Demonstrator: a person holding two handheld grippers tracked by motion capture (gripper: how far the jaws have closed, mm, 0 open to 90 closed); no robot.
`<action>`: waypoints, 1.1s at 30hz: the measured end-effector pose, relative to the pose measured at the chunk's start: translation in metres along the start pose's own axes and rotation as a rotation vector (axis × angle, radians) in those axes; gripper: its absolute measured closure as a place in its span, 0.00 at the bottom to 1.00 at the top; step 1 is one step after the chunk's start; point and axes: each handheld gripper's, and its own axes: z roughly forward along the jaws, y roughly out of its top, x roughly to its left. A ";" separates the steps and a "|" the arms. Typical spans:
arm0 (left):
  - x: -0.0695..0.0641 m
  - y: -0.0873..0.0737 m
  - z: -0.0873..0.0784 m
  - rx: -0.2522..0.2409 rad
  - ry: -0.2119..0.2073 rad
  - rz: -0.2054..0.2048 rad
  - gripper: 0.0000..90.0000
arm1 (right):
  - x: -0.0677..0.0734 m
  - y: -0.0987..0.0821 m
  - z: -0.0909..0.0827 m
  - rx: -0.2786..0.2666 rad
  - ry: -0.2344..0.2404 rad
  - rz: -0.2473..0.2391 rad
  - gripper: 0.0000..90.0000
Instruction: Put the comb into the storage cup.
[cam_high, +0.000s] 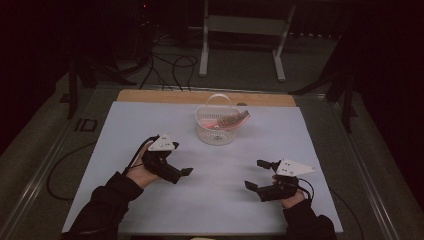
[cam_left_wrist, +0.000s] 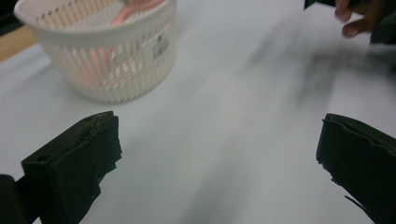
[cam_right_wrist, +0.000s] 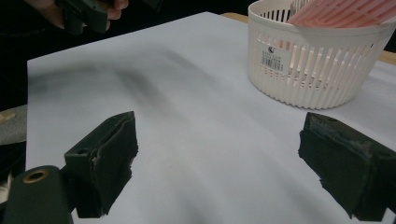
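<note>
Here, the left hand-held gripper (cam_high: 176, 159) is hovering low over the white sheet (cam_high: 125, 130) covering the counter, jaws spread wide and gripping nothing. Up the middle, a white slatted basket (cam_high: 216, 131) is sitting near the far edge, well apart from both tools. A pink slatted item (cam_high: 231, 120) is lying tilted inside it, its long axis rising toward the right rim; its lower end is hidden behind the basket wall. Lower right, the right hand-held gripper (cam_high: 256, 174) is also gaping wide and empty.
</note>
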 end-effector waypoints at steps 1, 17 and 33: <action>0.001 -0.005 -0.002 0.003 0.004 -0.008 0.00 | 0.000 0.000 0.000 0.001 -0.001 0.000 0.13; 0.010 -0.055 -0.035 0.002 0.086 -0.096 0.00 | 0.001 0.000 0.001 0.004 0.000 0.004 0.13; 0.011 -0.091 -0.060 -0.003 0.141 -0.158 0.00 | -0.002 -0.003 0.002 0.009 -0.005 -0.003 0.13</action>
